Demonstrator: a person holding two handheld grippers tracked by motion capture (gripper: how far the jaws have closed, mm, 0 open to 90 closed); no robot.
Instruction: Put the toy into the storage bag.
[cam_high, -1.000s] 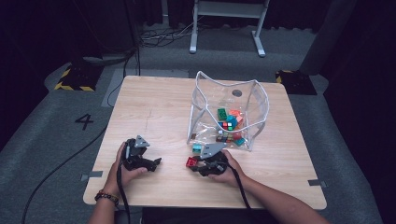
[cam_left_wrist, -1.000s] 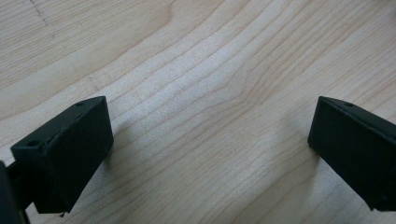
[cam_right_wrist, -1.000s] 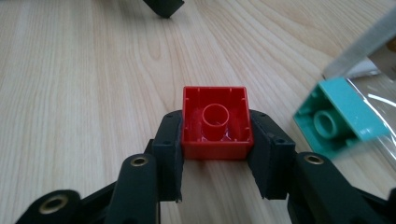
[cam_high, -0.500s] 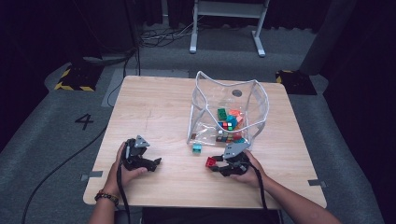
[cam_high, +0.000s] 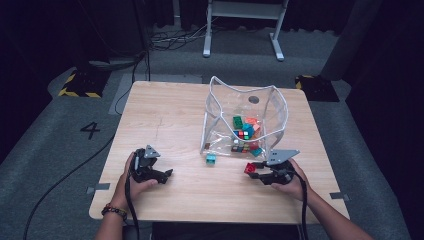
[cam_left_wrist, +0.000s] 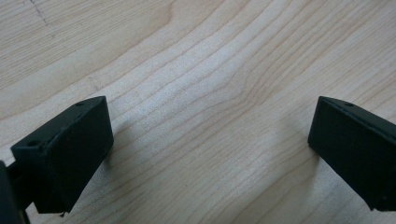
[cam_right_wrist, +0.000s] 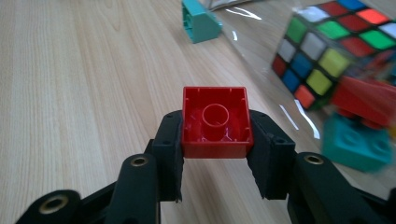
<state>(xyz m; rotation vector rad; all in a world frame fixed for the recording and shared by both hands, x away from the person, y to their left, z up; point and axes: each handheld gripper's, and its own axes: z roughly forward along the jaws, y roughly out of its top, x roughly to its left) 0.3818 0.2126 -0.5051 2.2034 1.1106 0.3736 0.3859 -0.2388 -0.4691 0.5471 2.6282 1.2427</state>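
— What are you holding in your right gripper (cam_right_wrist: 215, 140) just now?

— I am gripping a red block (cam_right_wrist: 216, 122) between its two black jaws, clamped on both sides. Its hollow underside with the round tube inside is facing the gripper's camera. In the high view the red block (cam_high: 249, 168) is sitting at the tip of my right gripper (cam_high: 256, 171), just above the wooden table (cam_high: 165, 110), near the front edge and to the right of the middle.

— And what is lying around it?

— A clear plastic bag (cam_high: 220, 115) is standing open just behind my right gripper, with coloured blocks and a puzzle cube (cam_right_wrist: 327, 51) showing through its wall. In the right gripper view the cube is sitting close on the right, with a teal block (cam_right_wrist: 357, 144) and another red piece beside it inside the bag. A second teal block (cam_high: 211, 159) is lying loose on the table just in front of the bag, to the left of the block I am holding.

— What is your left gripper (cam_high: 162, 176) doing?

— I am keeping it low over the table at the left, well apart from the bag. Its jaws are standing wide apart with bare wood between them.
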